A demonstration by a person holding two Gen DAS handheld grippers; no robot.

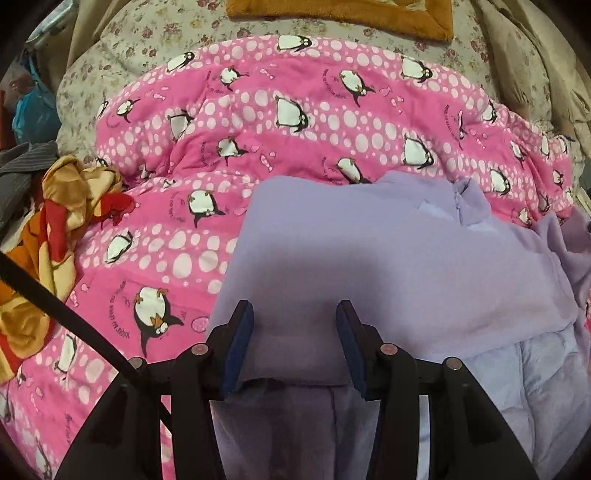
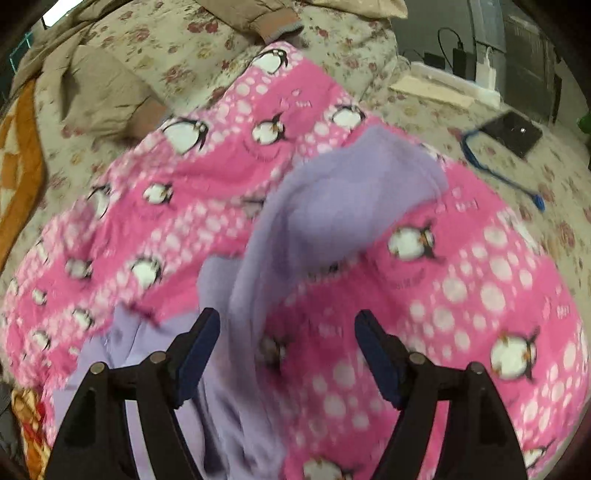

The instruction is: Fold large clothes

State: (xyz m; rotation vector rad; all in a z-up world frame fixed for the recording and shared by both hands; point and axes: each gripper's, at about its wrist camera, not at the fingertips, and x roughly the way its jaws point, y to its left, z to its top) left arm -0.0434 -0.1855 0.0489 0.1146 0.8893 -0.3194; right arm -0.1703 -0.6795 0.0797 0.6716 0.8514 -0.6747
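A lavender fleece garment (image 1: 369, 251) lies on a pink penguin-print quilt (image 1: 258, 122), its upper part folded over a quilted lavender lining. My left gripper (image 1: 294, 310) is shut on the garment's near folded edge, with cloth bunched between its blue pads (image 1: 240, 343). In the blurred right wrist view, a lavender sleeve (image 2: 332, 206) stretches away across the quilt (image 2: 461, 295). My right gripper (image 2: 288, 317) hovers open above it. The sleeve passes close by the left finger, and neither pad presses on it.
A floral bedspread (image 1: 147, 33) lies under the quilt. An orange blanket (image 1: 340, 14) sits at the far edge, and a yellow-red cloth (image 1: 62, 206) is bunched at the left. A tan jacket (image 2: 103, 85), a black tablet (image 2: 513, 133) and a blue cable (image 2: 498, 173) rest on the bed.
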